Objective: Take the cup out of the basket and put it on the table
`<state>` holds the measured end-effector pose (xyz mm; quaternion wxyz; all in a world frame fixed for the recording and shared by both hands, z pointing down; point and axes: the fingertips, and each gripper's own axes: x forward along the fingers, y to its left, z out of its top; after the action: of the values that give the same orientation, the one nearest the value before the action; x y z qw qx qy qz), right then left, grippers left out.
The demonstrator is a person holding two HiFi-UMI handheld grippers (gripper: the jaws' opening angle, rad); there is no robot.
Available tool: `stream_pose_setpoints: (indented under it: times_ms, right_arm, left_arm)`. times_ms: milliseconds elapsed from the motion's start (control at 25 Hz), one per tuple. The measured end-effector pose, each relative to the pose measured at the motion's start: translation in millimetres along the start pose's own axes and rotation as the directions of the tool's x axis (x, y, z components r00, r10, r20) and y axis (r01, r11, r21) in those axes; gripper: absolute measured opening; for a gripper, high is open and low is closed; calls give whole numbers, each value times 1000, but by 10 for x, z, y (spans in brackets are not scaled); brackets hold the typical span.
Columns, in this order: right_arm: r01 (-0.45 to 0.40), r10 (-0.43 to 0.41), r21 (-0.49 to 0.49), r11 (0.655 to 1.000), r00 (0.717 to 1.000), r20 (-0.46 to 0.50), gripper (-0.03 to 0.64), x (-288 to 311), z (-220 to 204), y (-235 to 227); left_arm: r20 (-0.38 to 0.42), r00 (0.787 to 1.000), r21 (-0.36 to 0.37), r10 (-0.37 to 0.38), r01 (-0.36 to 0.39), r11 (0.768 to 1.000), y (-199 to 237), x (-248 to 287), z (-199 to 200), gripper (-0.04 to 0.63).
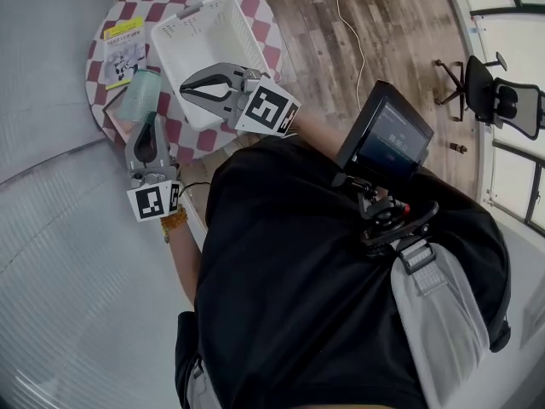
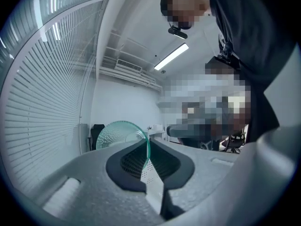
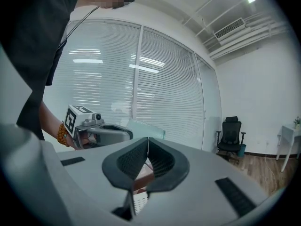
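Wooden plank flooring [image 1: 375, 24] spreads out on the open side, and a small round table in a red-and-white checked cloth [image 1: 260, 20] sits tight against the wall of slatted blinds [image 1: 51, 228], so there's hardly any room on that flank.

A white perforated plastic basket [image 1: 197, 11] fills the middle of the table, its near corner reaching the table's edge. It looks empty from above. A yellow-and-white printed booklet [image 1: 123, 49] lies flat on the far left of the cloth, just beside the basket.

And there's the translucent green plastic cup [image 1: 140, 92]: out of the basket, to its left, between basket wall and table rim, just below the booklet. The left gripper [image 1: 152, 119] comes at it from the near side. In its own view its jaws [image 2: 148, 142] are pinched together with the cup's thin green wall [image 2: 115, 133] running down the seam between the pads, so it has the cup clamped by the edge. Whether the cup's base touches the cloth, I can't tell.

The right gripper [image 1: 183, 88] hangs over the basket's near rim, pointing left. Its jaws [image 3: 147, 142] are closed tip to tip with nothing in them, and it looks across at the left gripper [image 3: 129, 135] and the cup [image 3: 148, 128].

Bare cloth shows right of the basket. A black office chair [image 1: 485, 88] stands well off.
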<state>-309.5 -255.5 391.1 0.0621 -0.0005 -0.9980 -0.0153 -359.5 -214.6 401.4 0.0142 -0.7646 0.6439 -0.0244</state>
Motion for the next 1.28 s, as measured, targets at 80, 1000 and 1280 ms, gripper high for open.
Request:
stream_pose_setpoints:
  times_ms: [80,1000,1280]
  right_arm:
    - [-3,3,5,1000,1000,2,12,-4,-9,-1]
    - [22,-17,48,999,994,-105,12,7,-739,-60]
    - [35,-25,70,997,991,-129,12,27,-827,-62]
  left_arm:
    - [-4,1000,-10,4,-4,1000,-4,3,-26,23]
    - [-74,997,-90,-15,8,996,-126,25,-725,23]
    - [-99,995,-108,-26,15,994,-125,-4,-831,23]
